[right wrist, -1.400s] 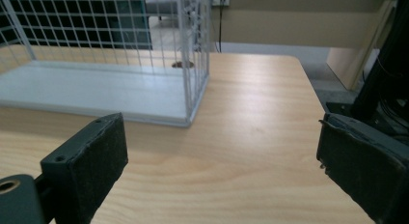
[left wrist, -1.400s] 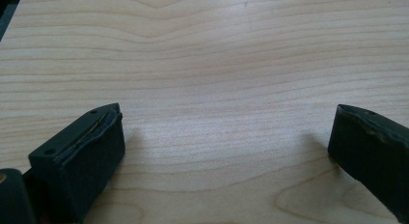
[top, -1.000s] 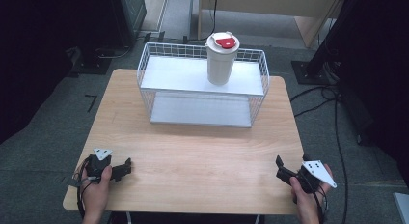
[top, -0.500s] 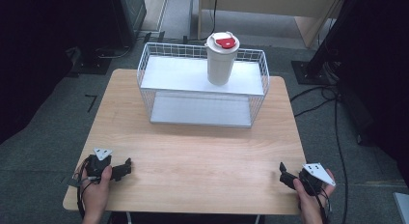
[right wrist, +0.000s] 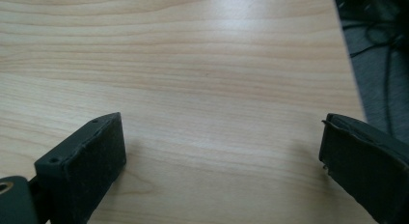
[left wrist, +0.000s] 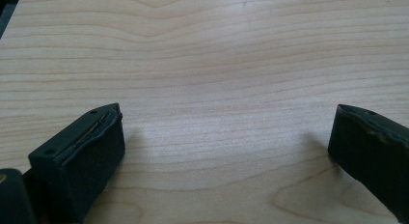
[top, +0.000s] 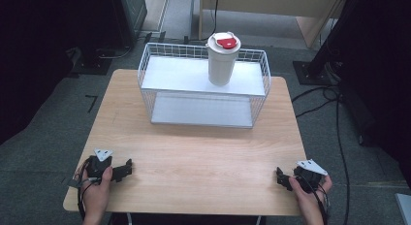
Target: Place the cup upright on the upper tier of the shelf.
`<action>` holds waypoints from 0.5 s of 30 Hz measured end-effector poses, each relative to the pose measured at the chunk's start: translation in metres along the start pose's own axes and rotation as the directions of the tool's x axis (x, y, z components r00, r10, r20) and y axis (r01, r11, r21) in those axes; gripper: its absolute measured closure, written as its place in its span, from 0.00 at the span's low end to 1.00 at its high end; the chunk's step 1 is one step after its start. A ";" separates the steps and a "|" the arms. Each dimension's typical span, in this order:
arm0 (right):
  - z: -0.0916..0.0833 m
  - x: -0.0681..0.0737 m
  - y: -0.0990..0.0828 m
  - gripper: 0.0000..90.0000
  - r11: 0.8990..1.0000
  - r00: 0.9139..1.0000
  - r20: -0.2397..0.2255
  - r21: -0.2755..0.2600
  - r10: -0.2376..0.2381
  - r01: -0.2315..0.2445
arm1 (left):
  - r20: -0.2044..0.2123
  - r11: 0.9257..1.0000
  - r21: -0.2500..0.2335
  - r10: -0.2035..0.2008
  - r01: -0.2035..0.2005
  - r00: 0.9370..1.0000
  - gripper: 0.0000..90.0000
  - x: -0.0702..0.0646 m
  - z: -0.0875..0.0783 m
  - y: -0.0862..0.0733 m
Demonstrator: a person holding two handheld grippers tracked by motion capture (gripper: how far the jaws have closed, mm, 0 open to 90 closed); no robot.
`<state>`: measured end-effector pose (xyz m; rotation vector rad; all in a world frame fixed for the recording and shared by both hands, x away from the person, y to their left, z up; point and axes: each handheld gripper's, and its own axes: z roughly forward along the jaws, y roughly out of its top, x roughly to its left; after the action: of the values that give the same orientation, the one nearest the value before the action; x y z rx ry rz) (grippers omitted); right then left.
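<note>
A light wooden table (top: 194, 157) sits in the middle of the high view, with grey carpet (top: 43, 118) around it. At the 12 o'clock side of the table stands a white wire rack (top: 203, 91) with two flat white shelves, one up high and one down low. A tall white cup (top: 222, 60) with a white lid and a red patch on top stands upright on the top shelf, toward the 1 o'clock part of the rack. The left gripper (top: 127, 167) rests at the 7 o'clock corner of the table, held by the person's left hand (top: 97, 191). The right gripper (top: 280, 175) rests at the 5 o'clock corner, near the table's edge, held by the right hand (top: 310, 193). Both are well apart from the rack and the cup. In the left gripper view, the two black jaws stand wide apart with only bare wood between them, so this claw is released and holds nothing. In the right gripper view, the jaws also stand wide apart over bare wood, so that claw is released too. Past its far jaw the table ends, and there seem to be dark cables (right wrist: 381, 50) on the carpet, though that corner is too dim to be sure.
</note>
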<state>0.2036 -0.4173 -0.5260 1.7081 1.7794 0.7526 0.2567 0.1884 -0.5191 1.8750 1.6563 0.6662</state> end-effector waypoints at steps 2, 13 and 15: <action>0.001 -0.001 0.000 0.02 1.000 0.999 -0.020 0.011 0.028 -0.028 | 0.000 1.000 0.000 0.002 -0.002 1.000 0.00 0.000 0.000 0.000; 0.000 -0.001 -0.001 0.02 1.000 0.999 -0.028 0.014 0.026 -0.025 | 0.001 1.000 0.001 0.001 -0.001 1.000 0.00 0.000 0.000 0.000; 0.000 -0.001 -0.001 0.02 1.000 0.999 -0.028 0.014 0.026 -0.025 | 0.001 1.000 0.000 0.001 -0.001 1.000 0.00 0.000 0.000 0.000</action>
<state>0.2031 -0.4179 -0.5265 1.7407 1.7888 0.7803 0.2567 0.1885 -0.5191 1.8758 1.6550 0.6649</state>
